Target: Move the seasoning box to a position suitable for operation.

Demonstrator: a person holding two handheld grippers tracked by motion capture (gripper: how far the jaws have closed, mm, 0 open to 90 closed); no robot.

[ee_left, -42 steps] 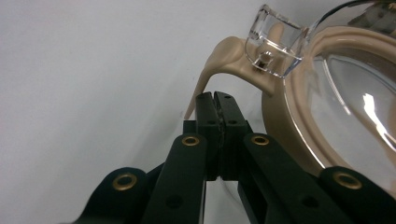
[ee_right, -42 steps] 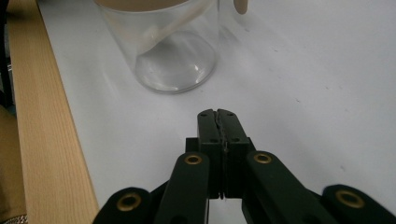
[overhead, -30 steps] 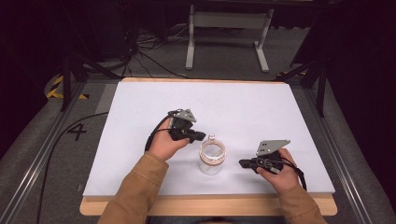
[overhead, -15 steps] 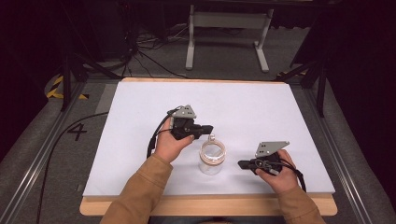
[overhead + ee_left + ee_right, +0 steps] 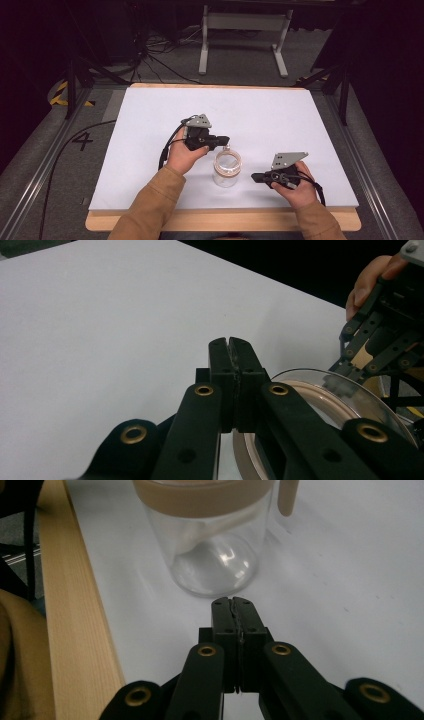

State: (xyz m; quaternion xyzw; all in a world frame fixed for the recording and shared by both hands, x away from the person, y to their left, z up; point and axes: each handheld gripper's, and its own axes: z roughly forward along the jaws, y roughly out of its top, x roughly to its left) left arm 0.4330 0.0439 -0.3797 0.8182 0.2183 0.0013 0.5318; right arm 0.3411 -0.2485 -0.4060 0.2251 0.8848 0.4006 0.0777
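A clear glass jar [image 5: 227, 168] with a beige ring at its rim stands upright on the white table top [image 5: 280, 120], near the front. My left gripper [image 5: 226, 141] is shut and empty, its tips just behind the jar's far rim. In the left gripper view the shut jaws [image 5: 231, 347] hover beside the jar's clear lid [image 5: 320, 400]. My right gripper [image 5: 254, 176] is shut and empty, pointing at the jar from the right, a short gap away. Its own view shows the shut tips [image 5: 233, 605] low before the jar [image 5: 210, 540]; a beige tab [image 5: 287, 497] hangs from the rim.
The table's wooden front edge [image 5: 225, 220] runs close behind both hands and shows as a wooden strip [image 5: 75, 605] in the right gripper view. A black cable [image 5: 167, 147] trails from the left gripper. A metal stand [image 5: 245, 30] and floor cables lie beyond the table.
My left gripper has moved a little to the right, bringing its tips to the jar's far rim. The right gripper and the jar have stayed put.
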